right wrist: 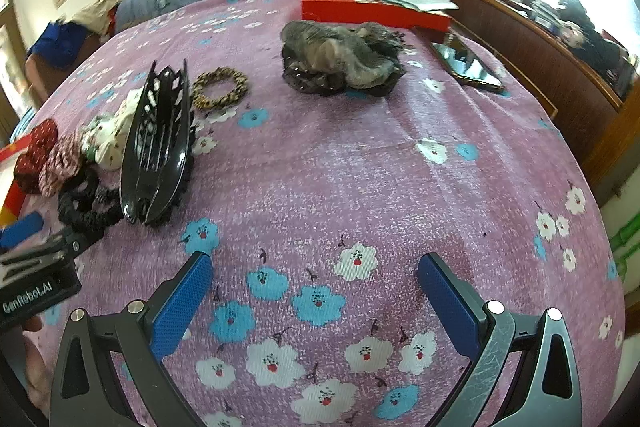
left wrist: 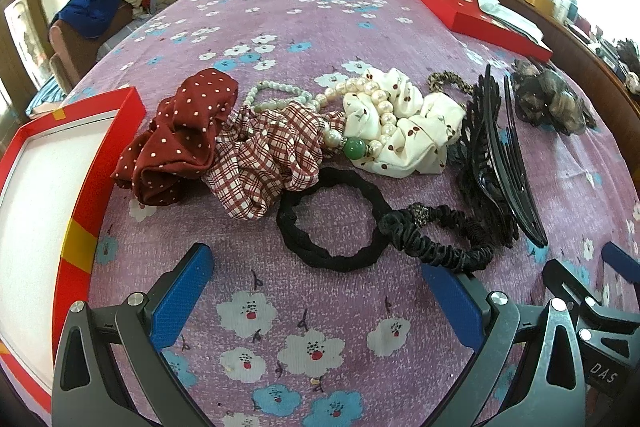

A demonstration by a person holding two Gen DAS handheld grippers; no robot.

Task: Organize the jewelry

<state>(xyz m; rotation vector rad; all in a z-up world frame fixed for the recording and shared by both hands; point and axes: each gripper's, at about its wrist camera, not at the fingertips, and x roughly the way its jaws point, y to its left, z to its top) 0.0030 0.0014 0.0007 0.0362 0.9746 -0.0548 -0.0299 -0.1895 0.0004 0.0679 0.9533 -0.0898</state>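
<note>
The black hair tie (left wrist: 334, 219) lies flat just ahead of your left gripper (left wrist: 316, 283), in front of the plaid scrunchie (left wrist: 268, 163); being a ring, it has no long axis. Nothing is picked yet, and both claws are spread and empty. Next, I judge, pinch its near edge and carry it to the red box (left wrist: 84, 211). Your right gripper (right wrist: 316, 283) hovers over bare bedspread (right wrist: 360, 167).
</note>
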